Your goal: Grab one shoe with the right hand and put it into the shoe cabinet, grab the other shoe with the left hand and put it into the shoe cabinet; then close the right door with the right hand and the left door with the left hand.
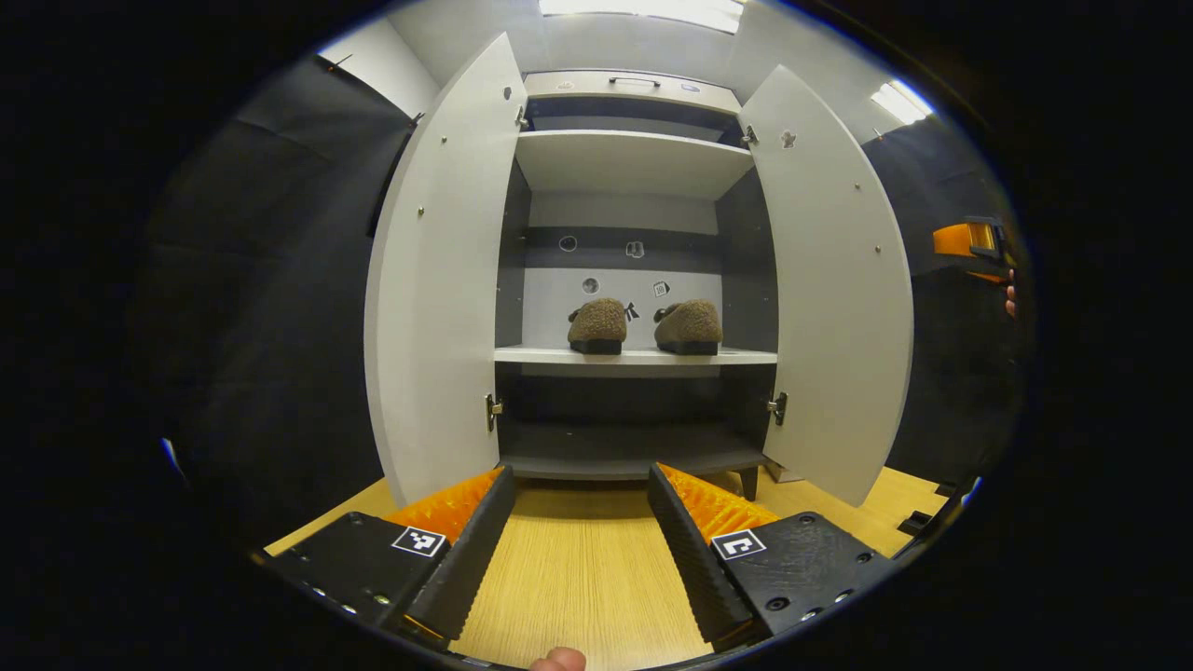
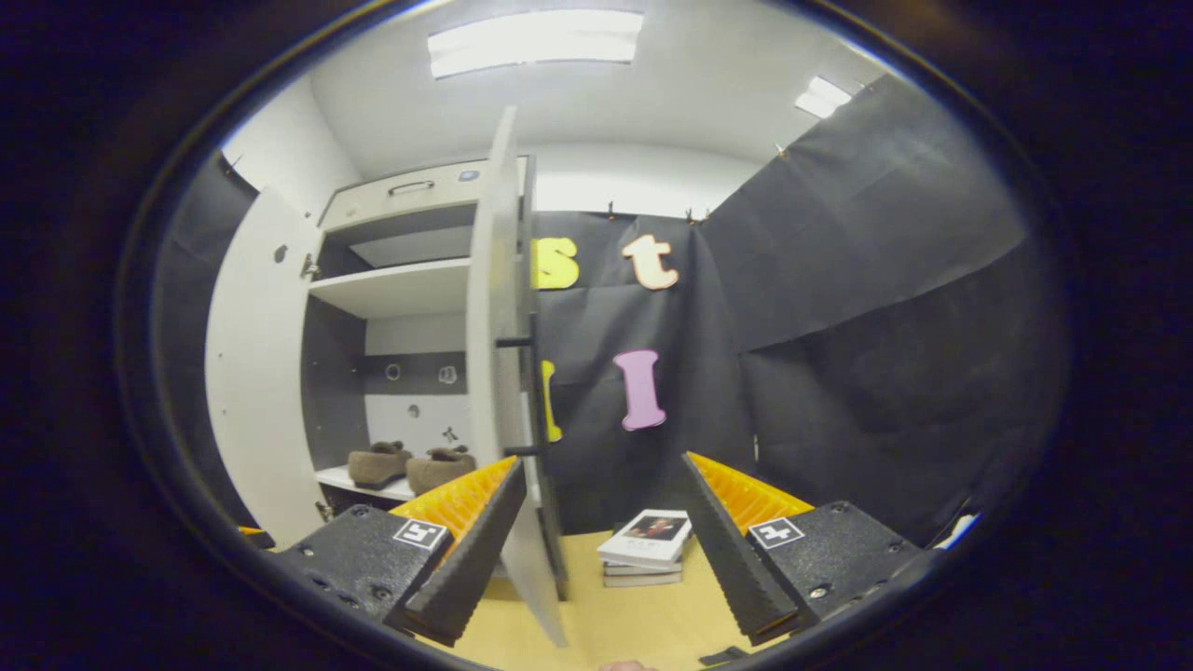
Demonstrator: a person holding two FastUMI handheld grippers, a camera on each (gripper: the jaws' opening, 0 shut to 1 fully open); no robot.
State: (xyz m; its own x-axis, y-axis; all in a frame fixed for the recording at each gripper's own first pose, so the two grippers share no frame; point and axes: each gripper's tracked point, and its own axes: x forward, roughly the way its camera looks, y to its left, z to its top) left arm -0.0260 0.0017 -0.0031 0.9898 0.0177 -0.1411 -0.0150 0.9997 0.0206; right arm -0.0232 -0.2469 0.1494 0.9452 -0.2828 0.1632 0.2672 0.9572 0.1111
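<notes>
The shoe cabinet stands with its right door and left door open. Both shoes sit on its middle shelf, so only closing remains. Left tongs and right tongs gape wide, empty.

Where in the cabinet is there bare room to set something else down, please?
The top shelf and the bottom shelf are bare. The middle shelf is crowded at its centre by the two shoes; only narrow strips remain beside each side wall.
</notes>
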